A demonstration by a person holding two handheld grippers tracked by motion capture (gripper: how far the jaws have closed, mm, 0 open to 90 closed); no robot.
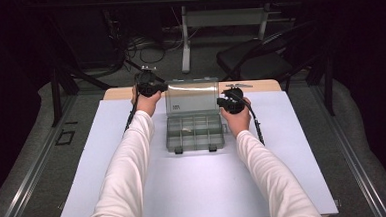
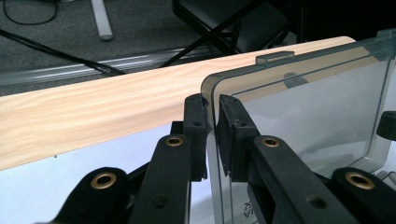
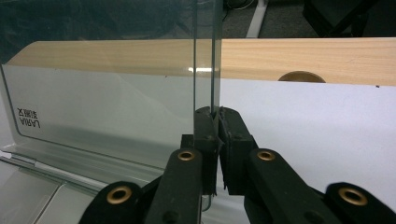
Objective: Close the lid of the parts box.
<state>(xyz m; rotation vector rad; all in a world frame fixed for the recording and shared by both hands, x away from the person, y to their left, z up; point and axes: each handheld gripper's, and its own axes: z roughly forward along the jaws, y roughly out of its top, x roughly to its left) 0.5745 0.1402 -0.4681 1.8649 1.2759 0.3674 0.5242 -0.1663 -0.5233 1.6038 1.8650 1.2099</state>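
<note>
A clear grey plastic compartment box (image 1: 195,138) lies on the white mat in the high view, its lid (image 1: 192,96) standing upright at the back. My left gripper (image 1: 152,85) is at the lid's upper left corner. In the left gripper view the jaws (image 2: 212,116) are closed on the lid's edge (image 2: 303,102). My right gripper (image 1: 229,102) is at the lid's right side. In the right gripper view its jaws (image 3: 217,123) pinch the lid's thin edge (image 3: 204,70). A small pale item (image 1: 187,131) lies in one compartment.
The white mat (image 1: 195,188) covers most of the wooden table (image 2: 93,112), whose bare strip runs along the far edge with a round cable hole (image 3: 301,77). Beyond the table are a dark chair (image 1: 258,55), floor cables (image 1: 142,46) and another table's legs (image 1: 185,39).
</note>
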